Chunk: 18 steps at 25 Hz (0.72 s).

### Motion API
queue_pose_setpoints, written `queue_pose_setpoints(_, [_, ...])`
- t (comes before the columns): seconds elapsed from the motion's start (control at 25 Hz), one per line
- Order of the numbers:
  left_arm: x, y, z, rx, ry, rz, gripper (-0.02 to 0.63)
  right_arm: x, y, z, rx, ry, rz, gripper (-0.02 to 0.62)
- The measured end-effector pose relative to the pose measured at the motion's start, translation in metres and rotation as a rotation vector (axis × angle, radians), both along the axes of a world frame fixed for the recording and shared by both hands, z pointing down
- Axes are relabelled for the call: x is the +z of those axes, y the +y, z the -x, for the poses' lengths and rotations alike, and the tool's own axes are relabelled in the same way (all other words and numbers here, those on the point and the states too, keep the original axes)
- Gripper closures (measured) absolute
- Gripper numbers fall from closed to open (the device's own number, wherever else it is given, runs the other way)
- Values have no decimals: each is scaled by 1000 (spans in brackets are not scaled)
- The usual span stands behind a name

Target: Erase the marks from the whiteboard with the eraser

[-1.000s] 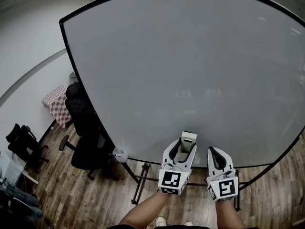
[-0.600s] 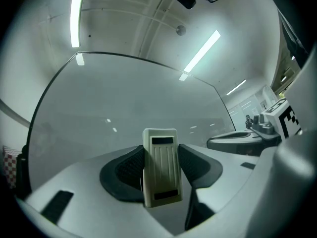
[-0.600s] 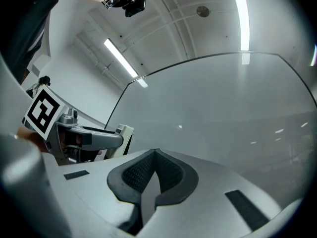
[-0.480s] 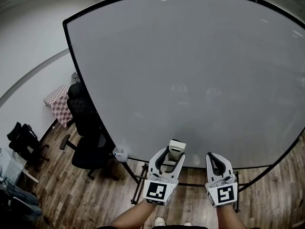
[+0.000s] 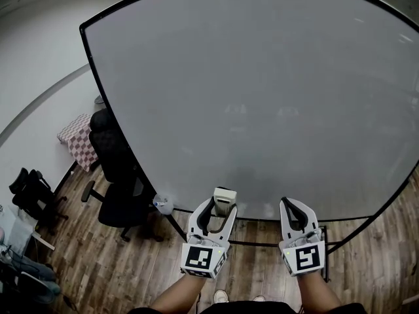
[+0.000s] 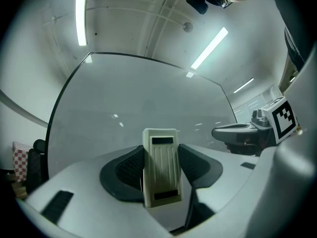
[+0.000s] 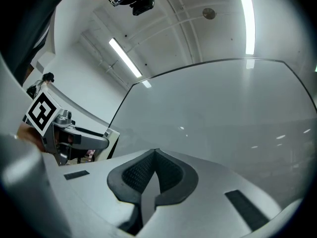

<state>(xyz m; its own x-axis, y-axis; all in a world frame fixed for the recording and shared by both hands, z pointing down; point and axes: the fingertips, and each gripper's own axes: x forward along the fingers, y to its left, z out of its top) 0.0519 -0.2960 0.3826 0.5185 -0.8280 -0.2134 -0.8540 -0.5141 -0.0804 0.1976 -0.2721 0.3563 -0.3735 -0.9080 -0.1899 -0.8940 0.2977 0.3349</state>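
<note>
The left gripper (image 5: 218, 208) is clamped on the pale eraser (image 6: 161, 172), which stands upright between its jaws by the bottom edge of the whiteboard (image 5: 262, 97). The right gripper (image 7: 154, 155), just beside it, has its jaws pressed together on nothing. The board's surface looks clean.

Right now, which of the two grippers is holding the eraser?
The left gripper: its jaws clamp the cream eraser, while the right gripper has its jaws shut together with nothing between them.

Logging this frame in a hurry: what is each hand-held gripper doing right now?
Left hand-held gripper: closed on the eraser.
Right hand-held gripper: closed, holding nothing.
</note>
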Motion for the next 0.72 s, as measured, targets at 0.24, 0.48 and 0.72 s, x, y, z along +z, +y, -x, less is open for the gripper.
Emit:
queue_pose_setpoints(0.24, [6, 4, 2, -1, 8, 13, 367, -3, -1, 3, -5, 13, 7, 577])
queue_pose_setpoints(0.48, [8, 11, 7, 6, 17, 35, 367, -5, 0, 7, -13, 18, 8, 577])
queue_pose_setpoints(0.72, [9, 11, 15, -13, 20, 18, 367, -3, -1, 9, 6, 37, 12, 577])
